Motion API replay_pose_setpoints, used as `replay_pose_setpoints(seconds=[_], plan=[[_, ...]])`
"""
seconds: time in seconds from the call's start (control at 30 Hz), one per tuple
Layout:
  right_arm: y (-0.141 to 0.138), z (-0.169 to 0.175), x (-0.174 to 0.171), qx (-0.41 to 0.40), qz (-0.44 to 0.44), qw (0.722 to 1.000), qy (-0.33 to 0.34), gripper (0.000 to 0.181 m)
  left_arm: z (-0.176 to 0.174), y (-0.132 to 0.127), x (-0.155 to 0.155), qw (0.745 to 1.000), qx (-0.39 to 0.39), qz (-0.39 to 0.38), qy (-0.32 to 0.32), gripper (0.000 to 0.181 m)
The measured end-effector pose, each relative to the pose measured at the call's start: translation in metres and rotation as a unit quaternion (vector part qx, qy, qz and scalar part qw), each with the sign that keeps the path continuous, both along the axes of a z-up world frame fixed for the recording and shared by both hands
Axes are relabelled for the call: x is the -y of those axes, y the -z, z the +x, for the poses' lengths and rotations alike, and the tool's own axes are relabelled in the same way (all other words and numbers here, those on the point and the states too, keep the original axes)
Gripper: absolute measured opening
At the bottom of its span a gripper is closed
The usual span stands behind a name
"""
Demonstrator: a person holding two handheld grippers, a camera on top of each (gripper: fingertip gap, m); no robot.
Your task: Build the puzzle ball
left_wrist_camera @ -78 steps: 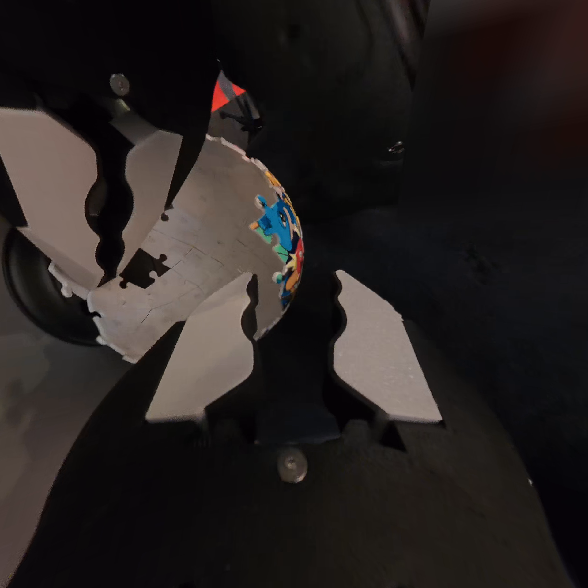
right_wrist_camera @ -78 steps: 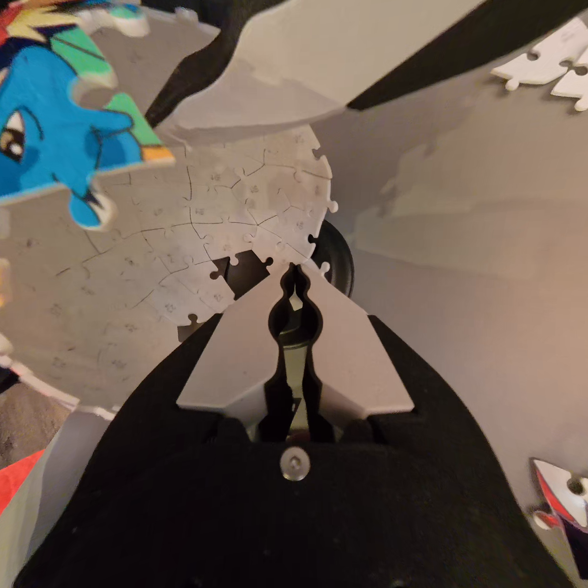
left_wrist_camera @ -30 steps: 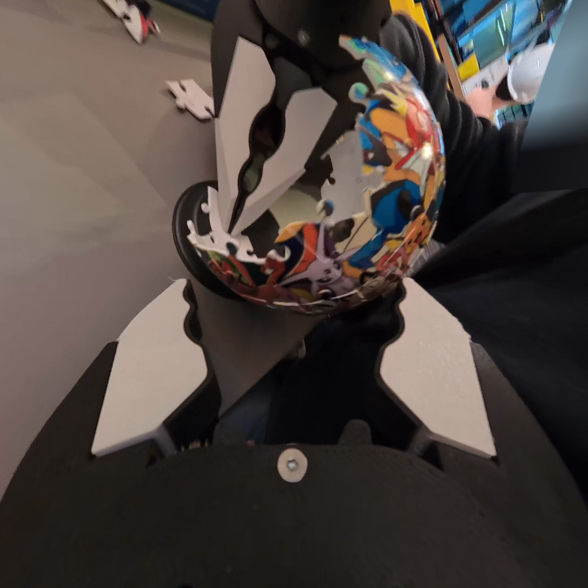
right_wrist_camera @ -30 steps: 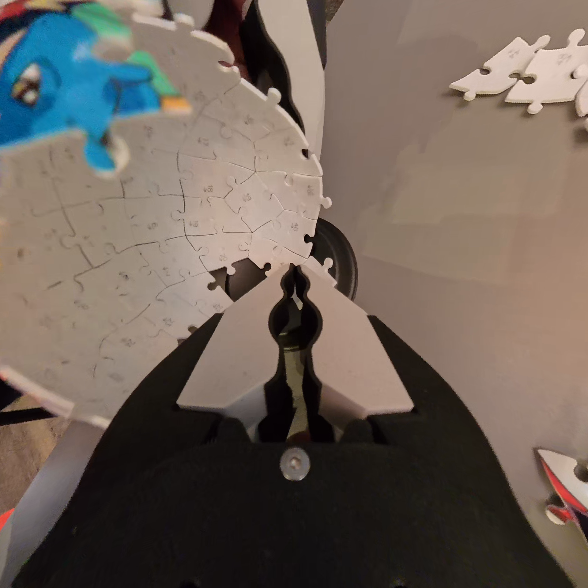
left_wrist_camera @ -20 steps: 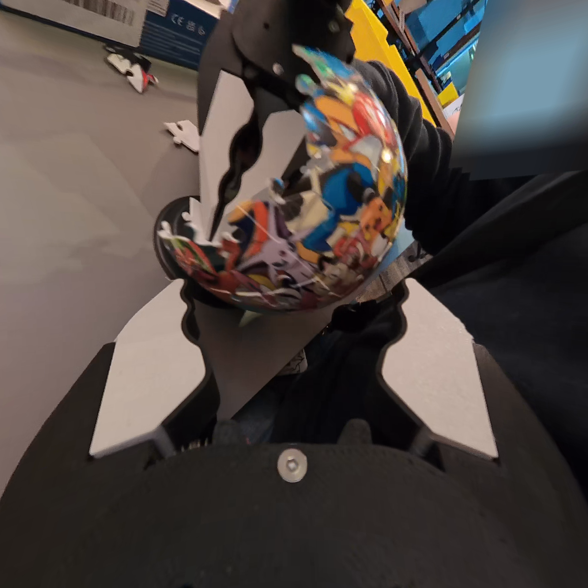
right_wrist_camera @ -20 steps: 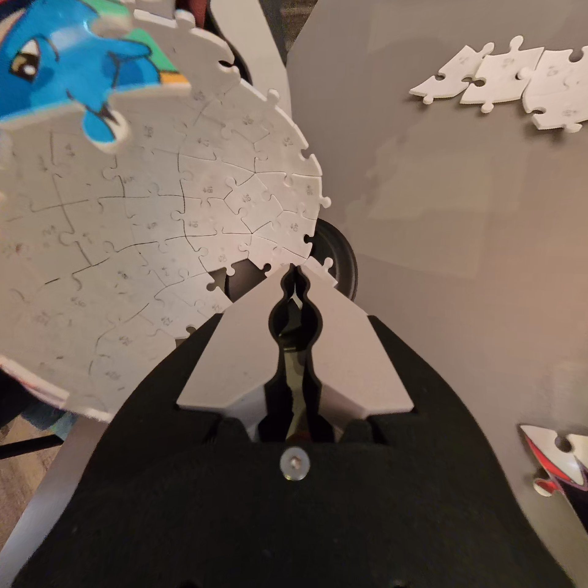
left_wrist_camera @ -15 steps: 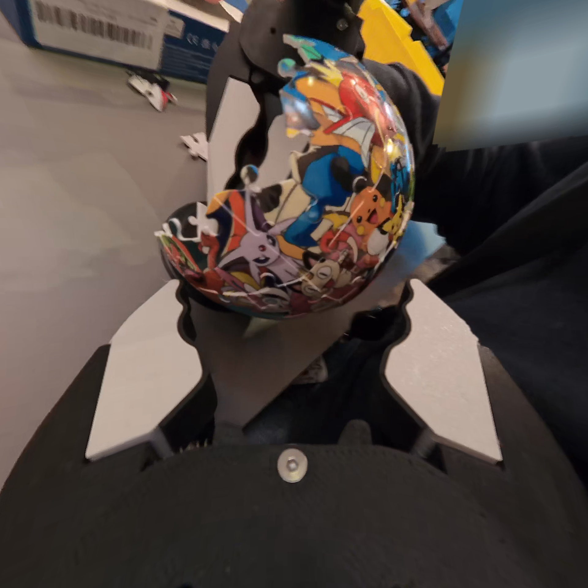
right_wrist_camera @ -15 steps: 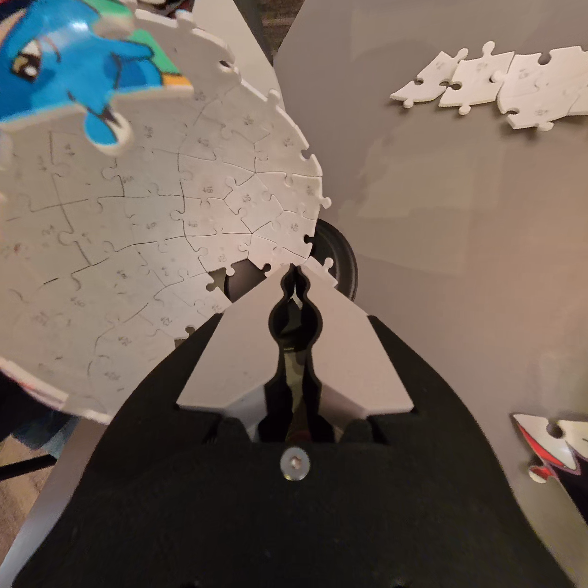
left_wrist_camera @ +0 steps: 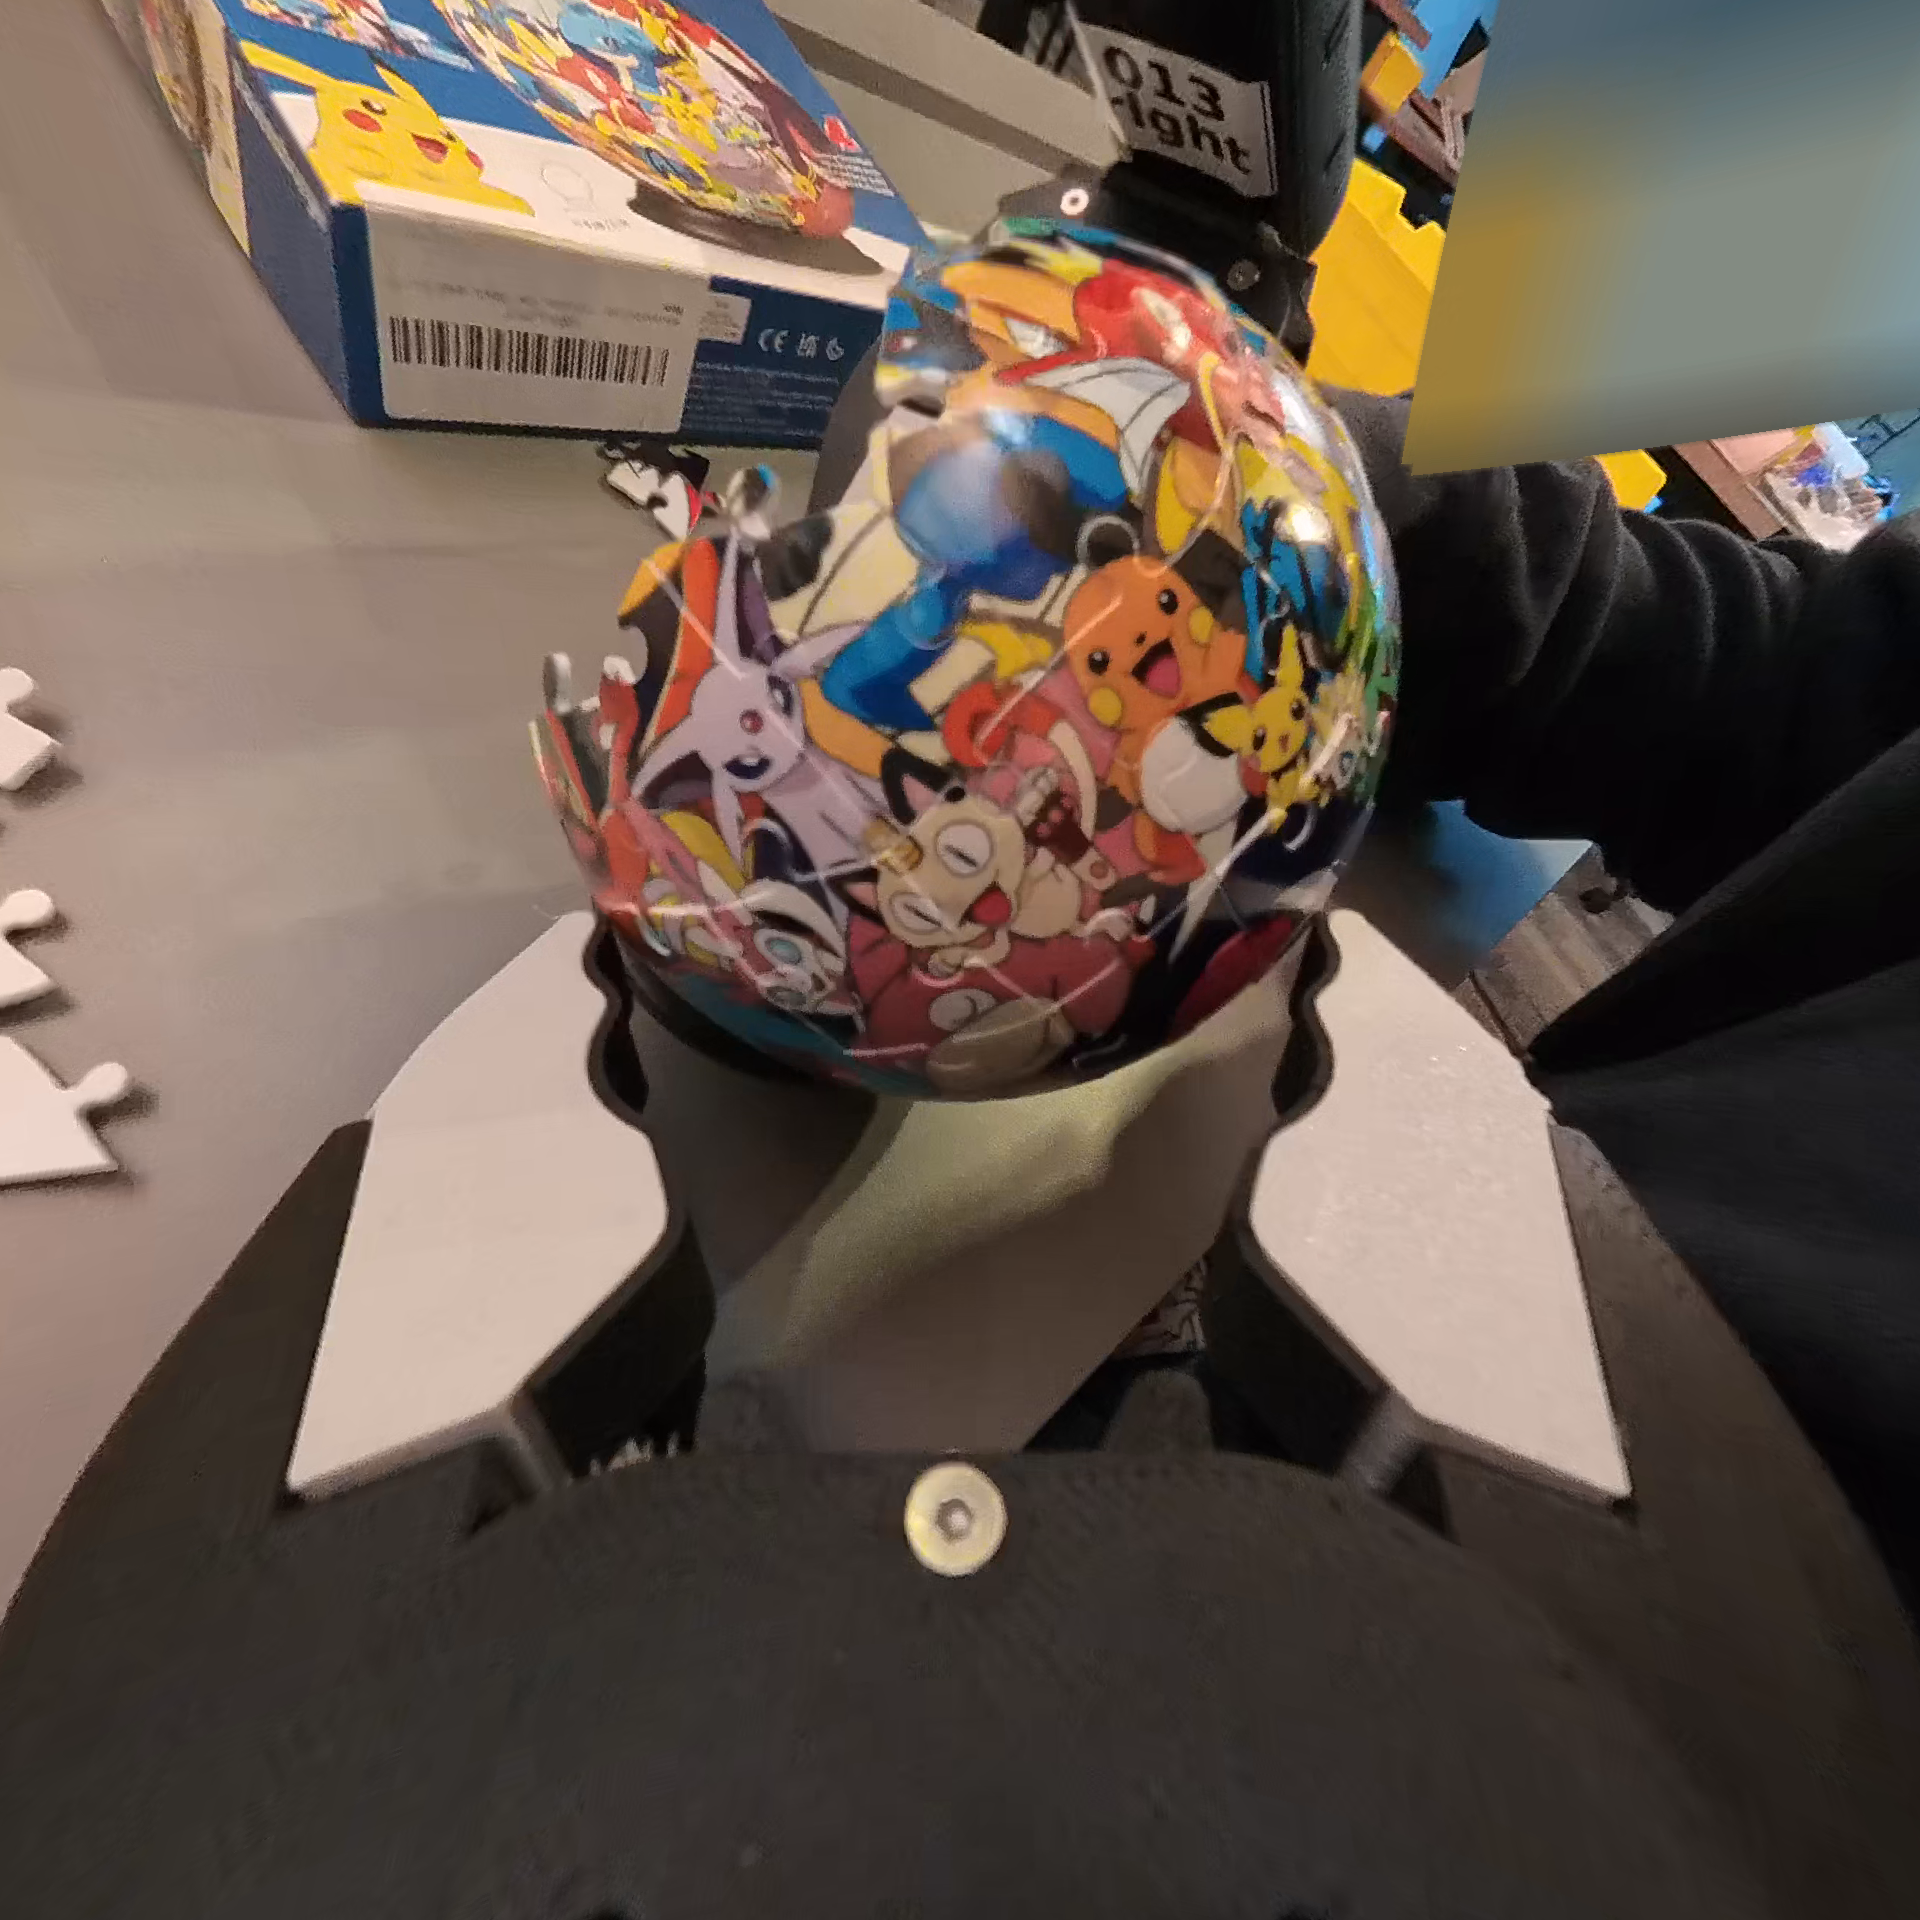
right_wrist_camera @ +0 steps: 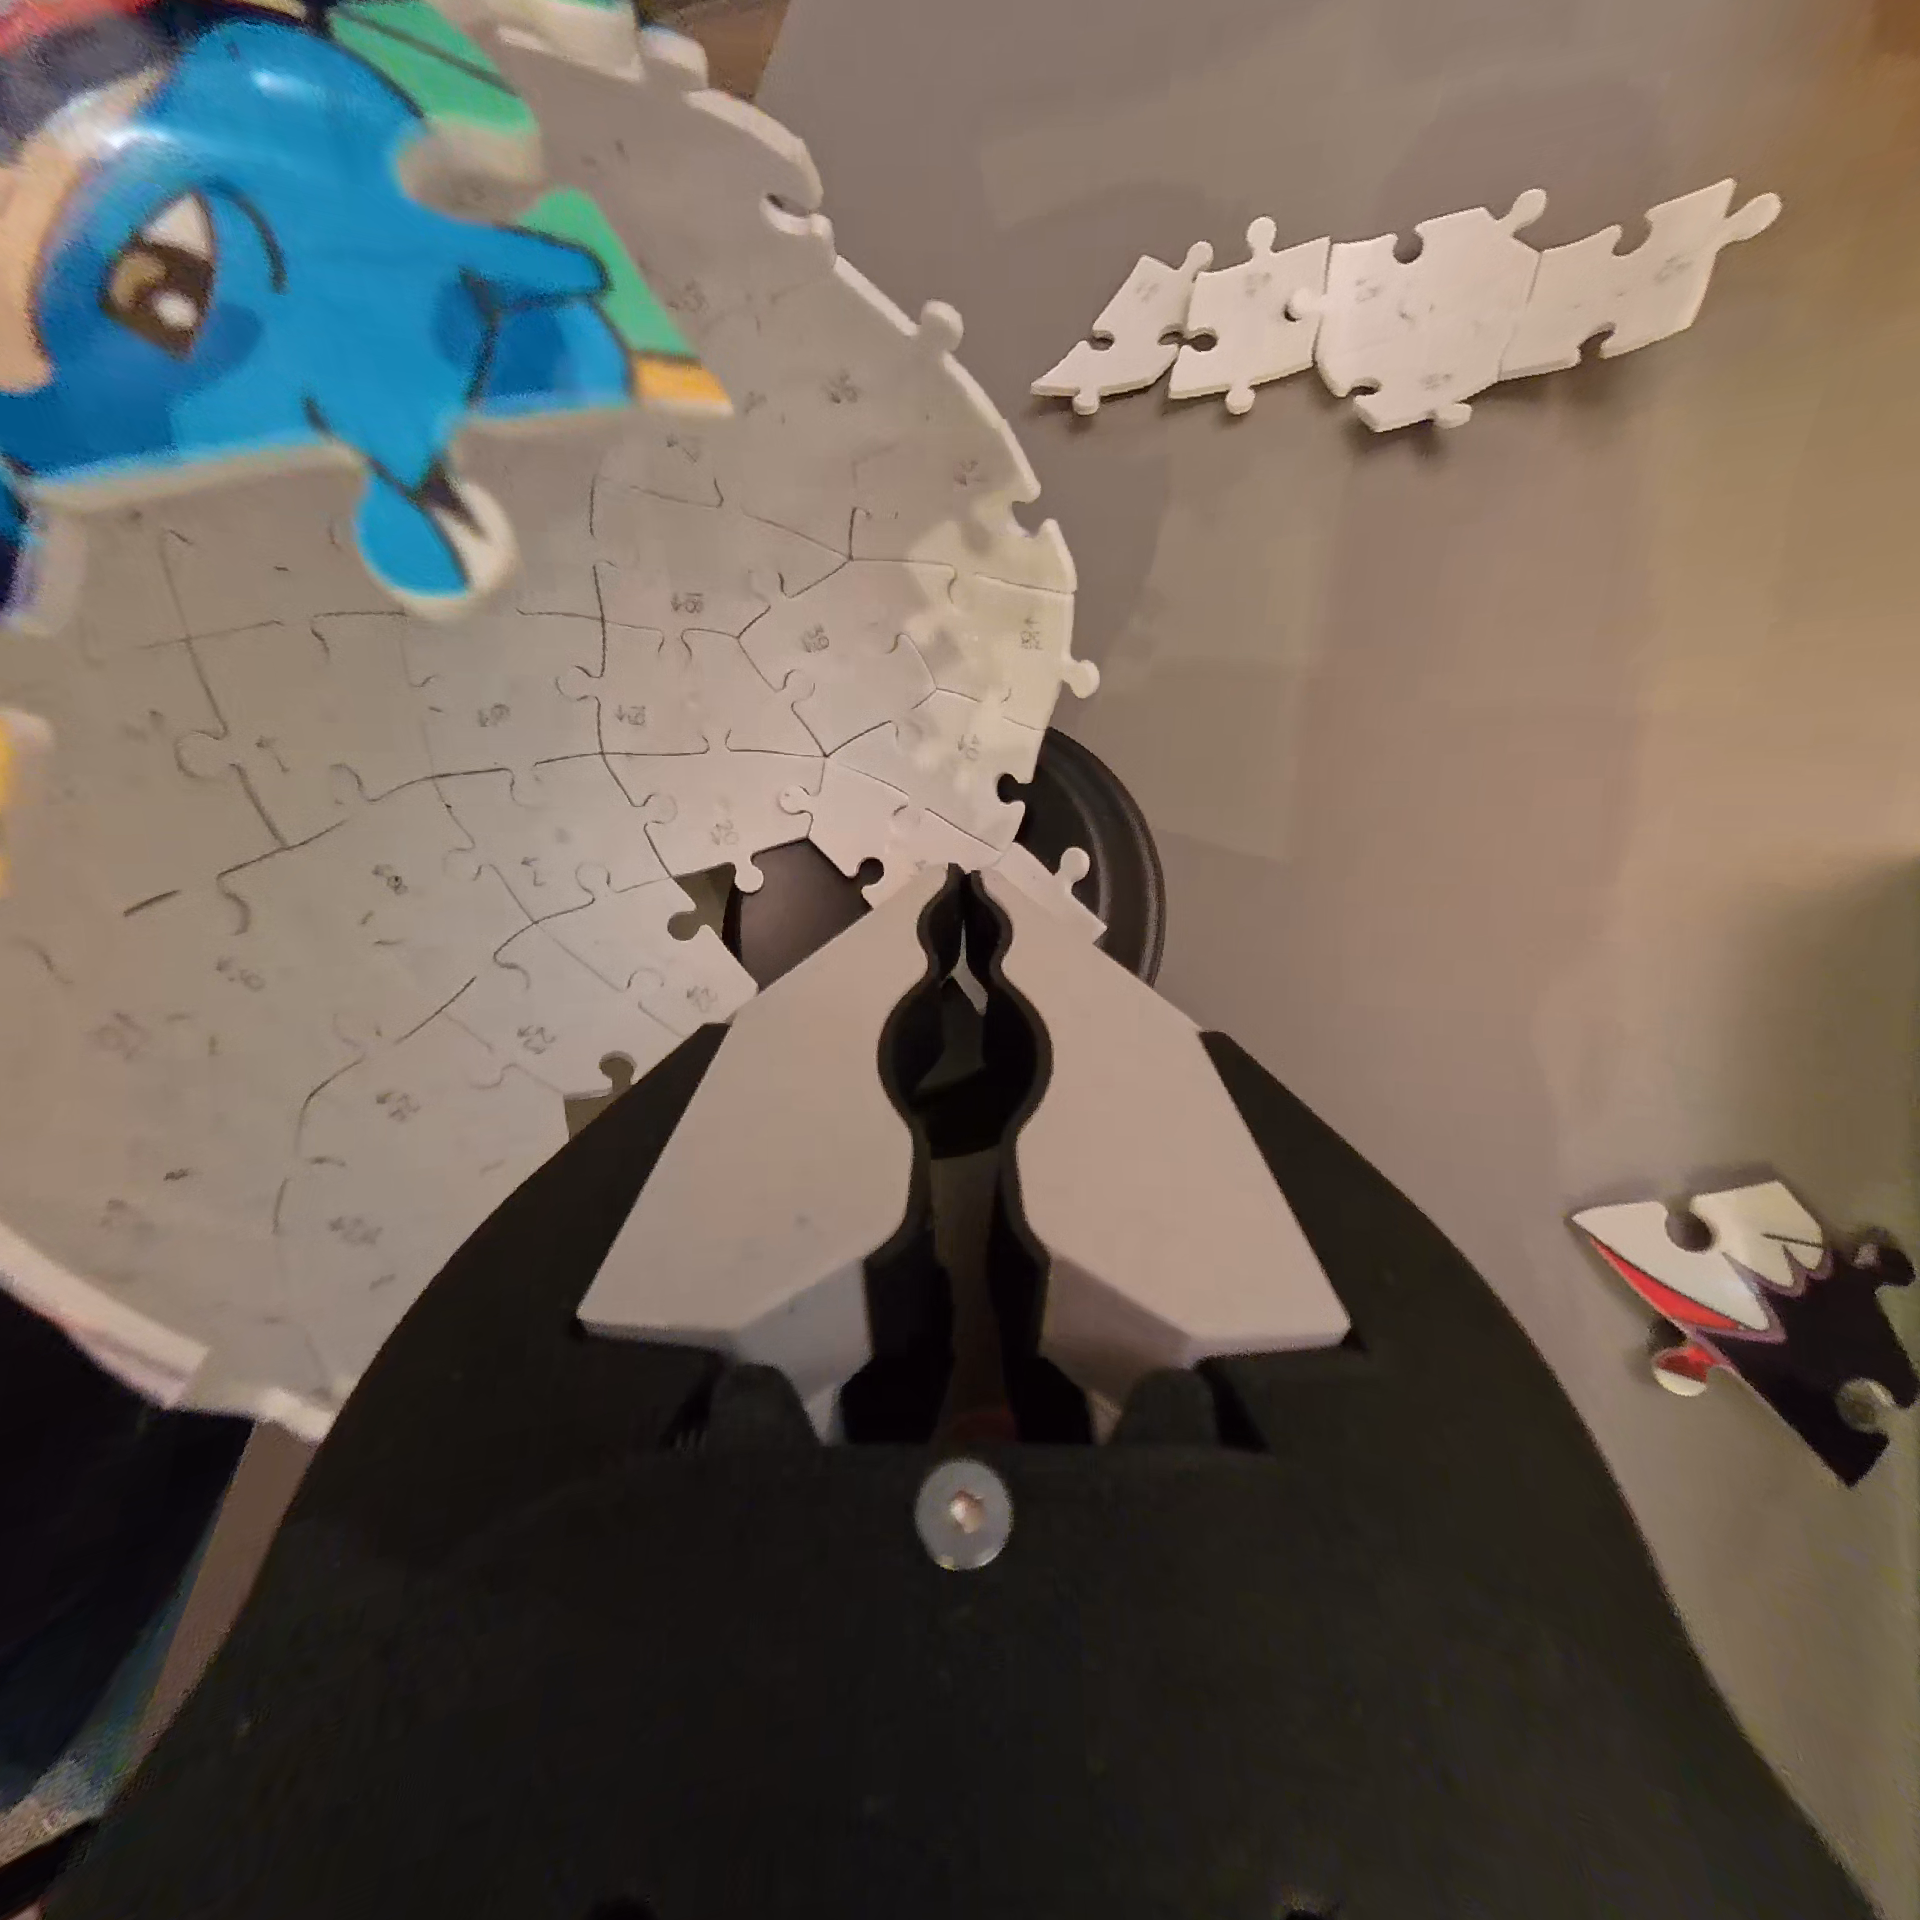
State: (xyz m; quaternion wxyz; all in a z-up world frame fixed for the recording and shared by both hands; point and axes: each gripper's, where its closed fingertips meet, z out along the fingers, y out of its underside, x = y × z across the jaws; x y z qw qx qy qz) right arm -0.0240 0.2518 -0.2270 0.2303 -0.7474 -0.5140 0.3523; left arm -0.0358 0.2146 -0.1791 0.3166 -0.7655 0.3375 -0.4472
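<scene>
The partly built puzzle ball (left_wrist_camera: 987, 675) is a glossy shell with colourful cartoon figures, held up over the grey table (left_wrist_camera: 260, 779). My left gripper (left_wrist_camera: 961, 935) is open wide, and the ball's lower part sits just beyond its fingertips. I cannot tell if they touch. In the right wrist view I see the shell's white inside (right_wrist_camera: 520, 779) and a blue printed piece (right_wrist_camera: 260, 312) at its near rim. My right gripper (right_wrist_camera: 961, 883) is shut on the shell's jagged rim. Its black body (left_wrist_camera: 1195, 208) shows behind the ball in the left wrist view.
The black ring stand (right_wrist_camera: 1112, 862) lies on the table behind the shell. A strip of joined white pieces (right_wrist_camera: 1403, 312) and a loose printed piece (right_wrist_camera: 1766, 1320) lie to the right. The puzzle box (left_wrist_camera: 520, 229) stands at the back, white pieces (left_wrist_camera: 42, 1122) lie at the left, and a person's dark sleeve (left_wrist_camera: 1610, 675) is at the right.
The left gripper has opened wider and swung from the shell's dark open side to its printed outside, and the ball now fills its view. The right gripper has kept its hold on the rim.
</scene>
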Motion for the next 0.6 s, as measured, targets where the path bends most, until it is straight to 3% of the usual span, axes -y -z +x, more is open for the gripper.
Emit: replay_pose_setpoints(seconds=[0.6], plan=[[0.0,-0.007,-0.016,0.003,-0.009,0.998,0.059,0.0,-0.01,-0.002,-0.024,0.998,0.022,0.006,0.064,0.115]])
